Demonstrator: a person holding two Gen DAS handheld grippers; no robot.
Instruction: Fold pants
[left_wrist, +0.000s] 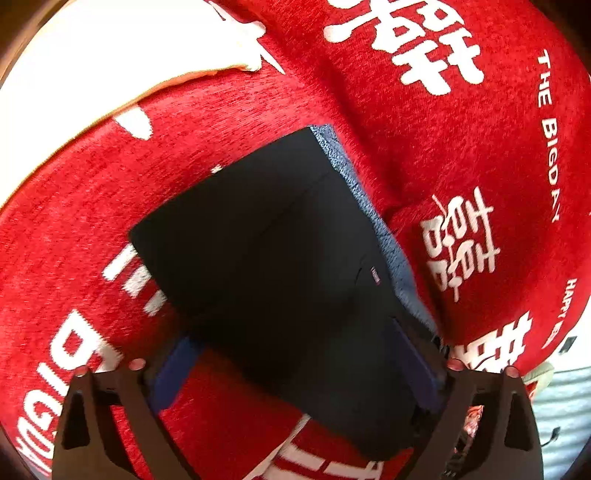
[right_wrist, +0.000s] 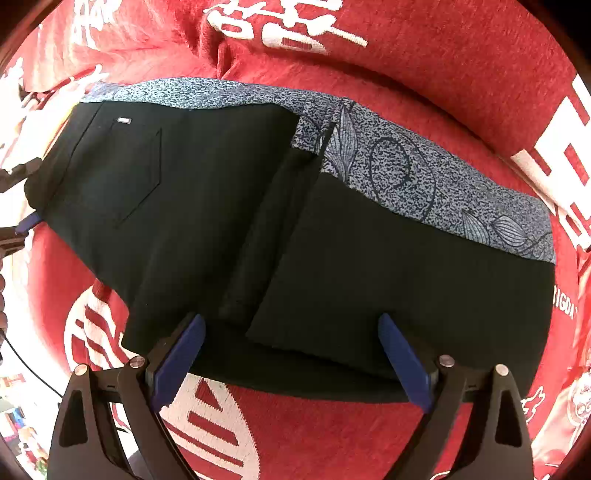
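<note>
- In the right wrist view we see the black pants (right_wrist: 258, 221) lying folded across the middle of the frame, on a red blanket (right_wrist: 424, 55) with white lettering.
- A back pocket (right_wrist: 122, 170) shows at the upper left of that view, with a small metal tag (right_wrist: 124, 119) above it.
- One folded layer overlaps another, and its edge runs from the upper centre down to the lower centre of the frame.
- A blue-grey patterned cloth (right_wrist: 406, 166) with leaf outlines lies under the pants and shows along their upper and right edge.
- We hold the right gripper (right_wrist: 291, 354) with its blue-padded fingers (right_wrist: 181, 354) spread wide at the lower edge of the pants; nothing is caught between them.
- In the left wrist view the pants (left_wrist: 277, 266) fill the centre as a dark slab running from the upper middle to the lower right.
- The patterned cloth (left_wrist: 369, 206) peeks out along their right edge, and the red blanket (left_wrist: 424, 129) surrounds both.
- A white cloth or pillow (left_wrist: 92, 55) occupies the upper left corner.
- The left gripper (left_wrist: 295, 365) is also spread wide, its fingers (left_wrist: 173, 369) standing to either side of the near end of the pants; we cannot tell whether the pads touch the fabric.
</note>
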